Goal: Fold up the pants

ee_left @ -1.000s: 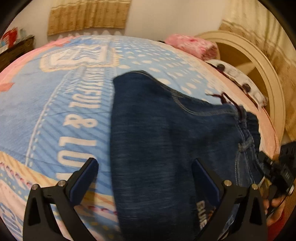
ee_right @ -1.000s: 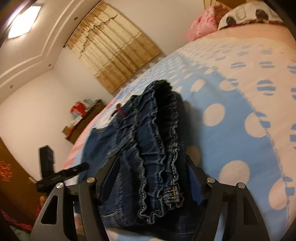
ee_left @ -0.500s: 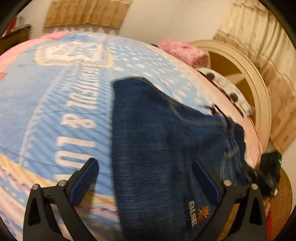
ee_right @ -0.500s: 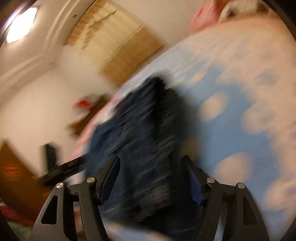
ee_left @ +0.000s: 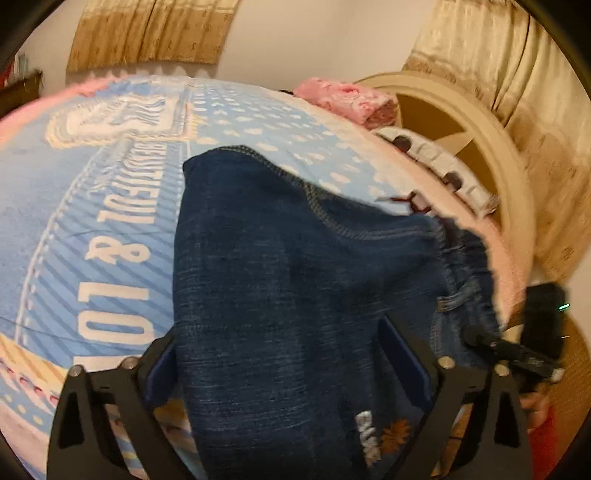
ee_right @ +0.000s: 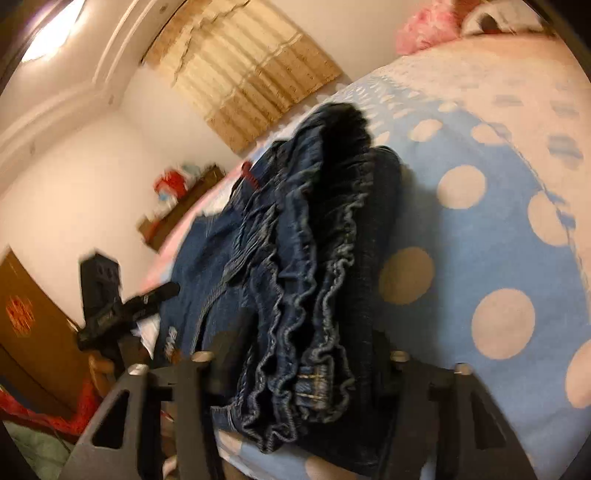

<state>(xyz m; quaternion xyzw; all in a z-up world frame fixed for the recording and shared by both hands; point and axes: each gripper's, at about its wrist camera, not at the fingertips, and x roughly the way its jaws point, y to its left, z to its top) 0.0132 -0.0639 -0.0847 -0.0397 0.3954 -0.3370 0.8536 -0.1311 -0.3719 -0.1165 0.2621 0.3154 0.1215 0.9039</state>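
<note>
**Bed with blue printed cover, folded jeans near its edge**

Bedroom with beige curtains [ee_left: 155, 33]; the blue-and-pink bedcover [ee_left: 92, 206] fills my view. On it lie the dark denim pants [ee_left: 295, 280], folded, waistband bunched toward the right side. My left gripper [ee_left: 284, 365] has its jaws wide and closing, one finger off the cloth's left edge, the other over the denim, nothing pinched. My right gripper [ee_right: 295, 354] is closing around the ruffled elastic waistband [ee_right: 314, 295]; I cannot tell whether its pads press the fabric yet. A pink pillow [ee_left: 347, 98] sits by the headboard.
</note>
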